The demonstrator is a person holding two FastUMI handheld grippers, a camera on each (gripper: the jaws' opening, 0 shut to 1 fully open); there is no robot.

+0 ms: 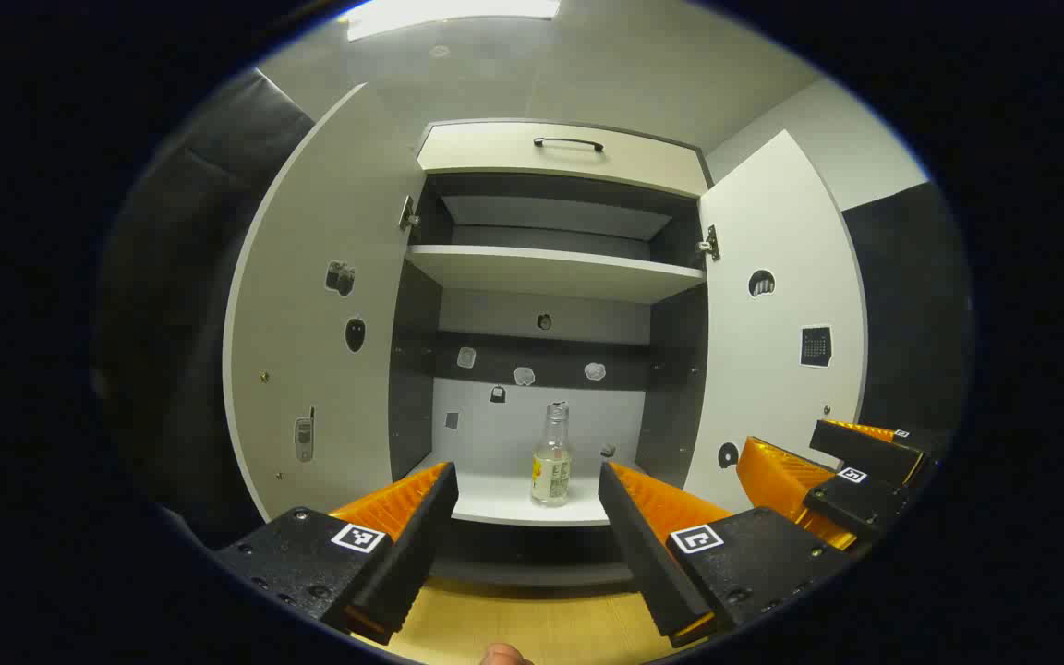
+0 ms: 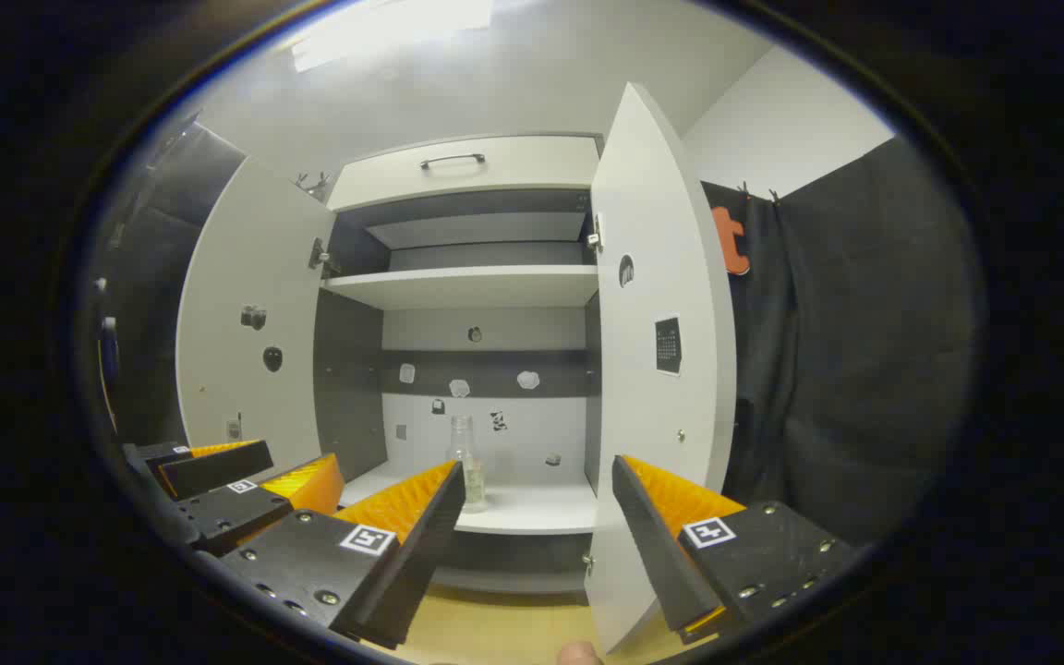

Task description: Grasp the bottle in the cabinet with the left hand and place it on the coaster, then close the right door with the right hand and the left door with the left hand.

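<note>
A clear glass bottle (image 1: 551, 458) stands upright on the cabinet's bottom shelf (image 1: 504, 503), a little right of its middle. My left gripper (image 1: 525, 480) is open in front of the shelf, its fingers framing the bottle from a distance. Both doors are swung open: the left door (image 1: 320, 305) and the right door (image 1: 777, 323). In the right gripper view the bottle (image 2: 467, 469) shows behind my right gripper's left finger; my right gripper (image 2: 532, 480) is open and empty, with the right door's (image 2: 661, 369) edge just beyond it. The right gripper (image 1: 828, 471) also appears low right in the left gripper view.
An upper shelf (image 1: 555, 271) and a drawer with a dark handle (image 1: 569, 143) sit above. Small stickers dot the cabinet's back wall and both doors. A wooden surface (image 1: 513, 628) lies below the cabinet. Black cloth (image 2: 855, 369) hangs to the right.
</note>
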